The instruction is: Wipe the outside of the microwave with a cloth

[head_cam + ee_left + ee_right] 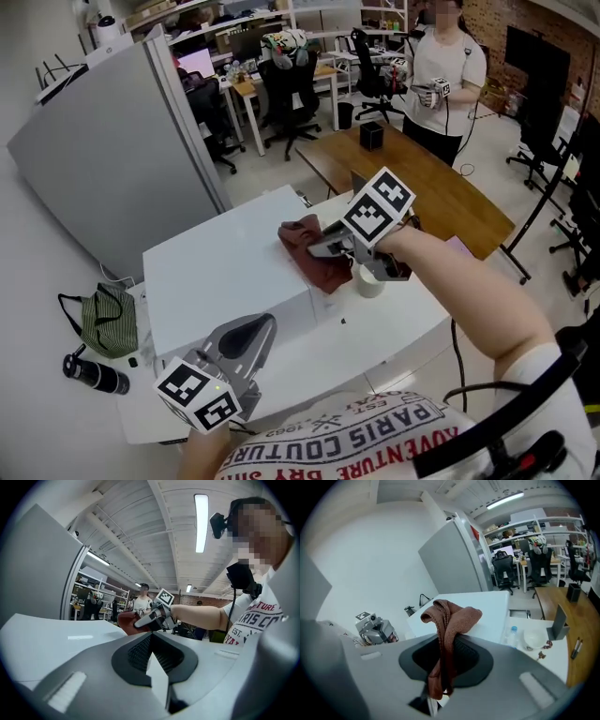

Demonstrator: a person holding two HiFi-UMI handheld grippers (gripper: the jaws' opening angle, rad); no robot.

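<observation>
The white microwave (230,272) stands on a white table (403,328). A brown cloth (314,251) lies on its top right edge and hangs down the side. My right gripper (330,247) is shut on that cloth, and in the right gripper view the cloth (449,616) drapes from between the jaws in front of the microwave (487,606). My left gripper (246,339) sits low by the microwave's near front corner, jaws shut with nothing in them. The left gripper view looks over the microwave's top (51,637) toward the right gripper (144,620) and cloth (124,619).
A white cup (368,279) stands just right of the microwave, with a water bottle (512,634) near it. A green bag (106,321) and black flask (94,375) lie at left. A grey partition (112,159) stands behind. A person (445,70) stands beyond a wooden table (450,192).
</observation>
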